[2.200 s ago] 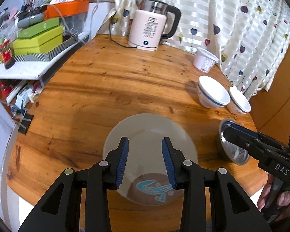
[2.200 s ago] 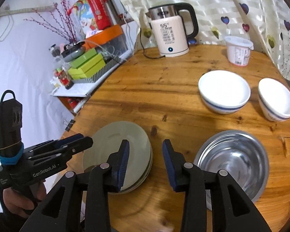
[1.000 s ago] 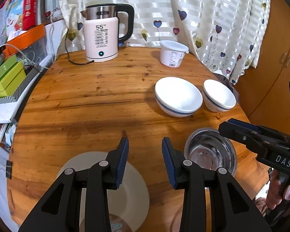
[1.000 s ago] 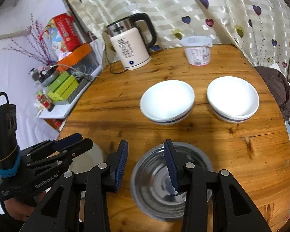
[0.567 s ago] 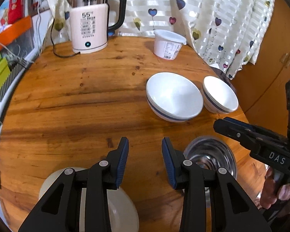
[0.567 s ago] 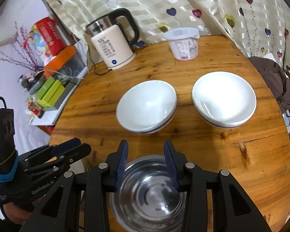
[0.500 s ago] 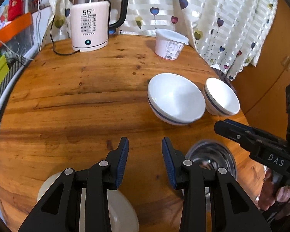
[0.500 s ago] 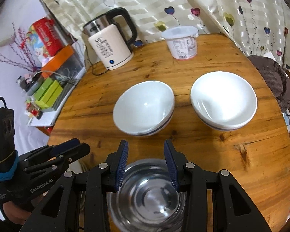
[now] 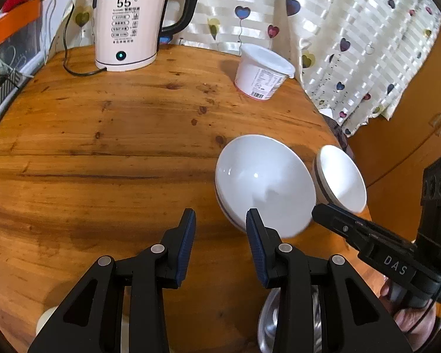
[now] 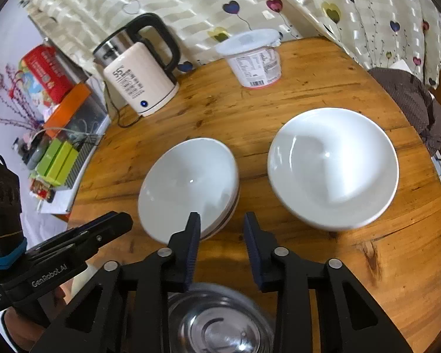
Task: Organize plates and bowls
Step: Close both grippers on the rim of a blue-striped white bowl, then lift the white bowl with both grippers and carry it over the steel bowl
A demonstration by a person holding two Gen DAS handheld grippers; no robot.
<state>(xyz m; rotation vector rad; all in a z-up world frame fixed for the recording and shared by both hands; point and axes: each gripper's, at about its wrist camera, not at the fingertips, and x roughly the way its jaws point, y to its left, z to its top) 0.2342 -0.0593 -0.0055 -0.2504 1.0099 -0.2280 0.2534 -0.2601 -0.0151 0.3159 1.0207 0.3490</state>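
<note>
Left gripper (image 9: 220,225): black two-finger tool with blue pads, held over bare wood of the round wooden table (image 9: 108,153); its jaws stand partly apart with nothing between them; the right-hand pad sits in front of the near rim of the left white bowl without gripping it
Right gripper (image 10: 220,229): same black build with blue pads; its jaws have just been closing and now stand at a narrow gap, with only table wood showing between them; the left-hand pad overlaps the near rim of the left bowl in the right wrist view, and contact cannot be told
Shiny steel bowl (image 10: 217,323): nearest, at the table's front edge, right under the right gripper's frame; empty and upright
Pale round plate (image 9: 47,320): only a sliver shows at the front edge, beneath the left gripper's frame
White ceramic bowl with a dark band, left one (image 10: 188,188): upright and empty, just beyond both grippers' tips
Second white ceramic bowl, right one (image 10: 332,164): upright and empty, just beside the first, a strip of wood between them
White lidded plastic tub with a printed label (image 10: 254,58): further back, near the far edge
Pale pink electric kettle with black handle (image 9: 129,20): at the far left edge, cord trailing on the wood
Cream striped curtain with hearts (image 9: 352,29): behind the table
</note>
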